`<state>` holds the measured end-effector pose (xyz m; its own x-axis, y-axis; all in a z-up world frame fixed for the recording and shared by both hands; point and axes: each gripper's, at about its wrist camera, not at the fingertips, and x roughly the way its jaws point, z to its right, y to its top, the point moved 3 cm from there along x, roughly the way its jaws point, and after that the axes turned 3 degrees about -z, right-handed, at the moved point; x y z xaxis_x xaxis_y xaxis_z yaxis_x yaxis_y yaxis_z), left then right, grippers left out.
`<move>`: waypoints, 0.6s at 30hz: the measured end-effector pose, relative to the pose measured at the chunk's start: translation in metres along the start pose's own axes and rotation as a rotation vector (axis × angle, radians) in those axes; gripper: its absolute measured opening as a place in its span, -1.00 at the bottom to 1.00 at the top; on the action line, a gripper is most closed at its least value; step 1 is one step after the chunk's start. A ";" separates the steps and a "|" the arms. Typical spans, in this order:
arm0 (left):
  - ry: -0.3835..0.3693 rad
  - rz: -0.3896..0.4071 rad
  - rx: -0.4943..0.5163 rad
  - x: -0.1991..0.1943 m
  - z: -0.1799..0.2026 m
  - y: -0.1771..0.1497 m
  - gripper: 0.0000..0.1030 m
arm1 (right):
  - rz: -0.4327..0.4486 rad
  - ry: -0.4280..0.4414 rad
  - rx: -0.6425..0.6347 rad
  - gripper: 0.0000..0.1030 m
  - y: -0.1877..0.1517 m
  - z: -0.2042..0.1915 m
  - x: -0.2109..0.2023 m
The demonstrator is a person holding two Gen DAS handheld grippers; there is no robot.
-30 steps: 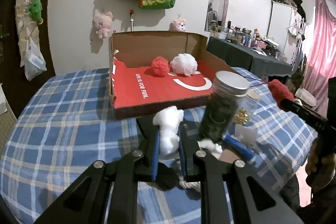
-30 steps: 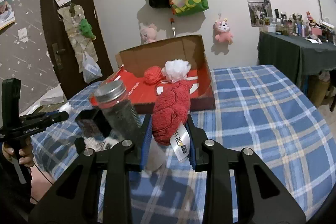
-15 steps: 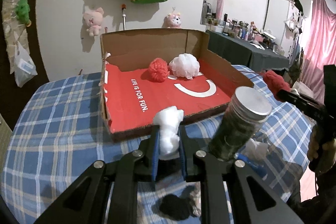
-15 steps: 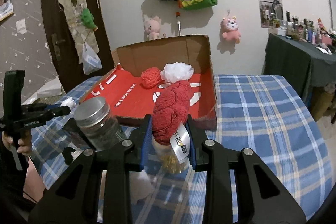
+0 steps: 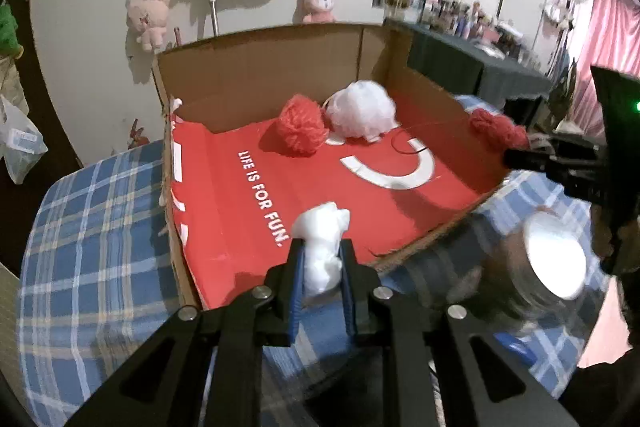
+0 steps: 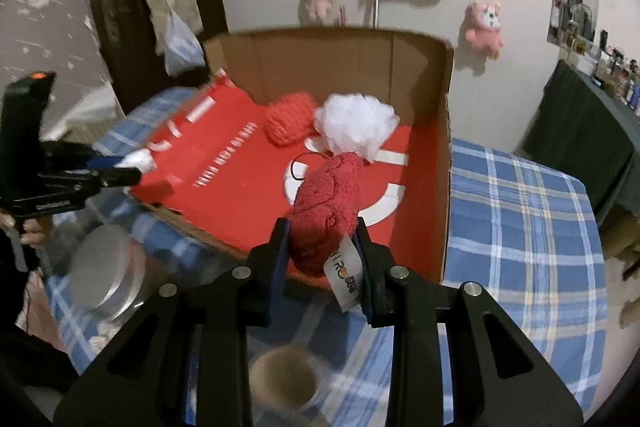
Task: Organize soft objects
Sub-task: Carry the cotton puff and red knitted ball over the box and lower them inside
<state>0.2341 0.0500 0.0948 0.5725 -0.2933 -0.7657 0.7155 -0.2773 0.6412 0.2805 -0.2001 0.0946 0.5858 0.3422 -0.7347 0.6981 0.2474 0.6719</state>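
My left gripper is shut on a small white soft toy, held over the near edge of the open cardboard box with a red floor. My right gripper is shut on a red knitted soft object with a white tag, held over the box's front edge. Inside the box at the back lie a red yarn ball and a white fluffy puff; both also show in the right wrist view, the yarn ball and the puff.
The box sits on a blue plaid bedspread. A dark jar with a metal lid stands by the box's right corner, also seen in the right wrist view. A round brown cup is below my right gripper. Plush toys and bags hang on the wall.
Both grippers have risen and moved forward with their loads, from beside the jar to over the box's front edge. The jar now lies lower and nearer in both views.
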 end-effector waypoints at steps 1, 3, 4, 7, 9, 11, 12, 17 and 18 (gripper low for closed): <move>0.007 -0.017 0.006 0.006 -0.002 0.004 -0.66 | -0.024 -0.001 -0.003 -0.45 0.002 0.002 0.006; 0.020 -0.049 0.018 0.018 -0.006 0.009 -0.65 | -0.102 -0.016 -0.014 -0.45 0.010 0.006 0.025; 0.026 -0.068 0.023 0.025 -0.008 0.013 -0.65 | -0.128 -0.022 -0.017 -0.45 0.011 0.007 0.031; 0.046 -0.130 0.034 0.043 -0.015 0.020 -0.65 | -0.231 -0.039 -0.023 -0.45 0.015 0.012 0.053; 0.070 -0.178 0.028 0.057 -0.021 0.024 -0.65 | -0.284 -0.063 -0.019 -0.45 0.018 0.015 0.067; 0.091 -0.215 0.017 0.068 -0.027 0.027 -0.64 | -0.330 -0.090 -0.034 -0.43 0.018 0.015 0.077; 0.096 -0.234 0.018 0.074 -0.030 0.028 -0.63 | -0.344 -0.094 -0.035 -0.43 0.018 0.015 0.080; 0.131 -0.301 0.044 0.094 -0.033 0.028 -0.61 | -0.400 -0.159 -0.083 -0.42 0.016 0.012 0.095; 0.136 -0.311 0.047 0.098 -0.033 0.028 -0.61 | -0.403 -0.161 -0.085 -0.41 0.016 0.011 0.096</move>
<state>0.3232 0.0439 0.0356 0.3802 -0.0641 -0.9227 0.8469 -0.3769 0.3751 0.3523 -0.1730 0.0337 0.3346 0.0592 -0.9405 0.8516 0.4084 0.3287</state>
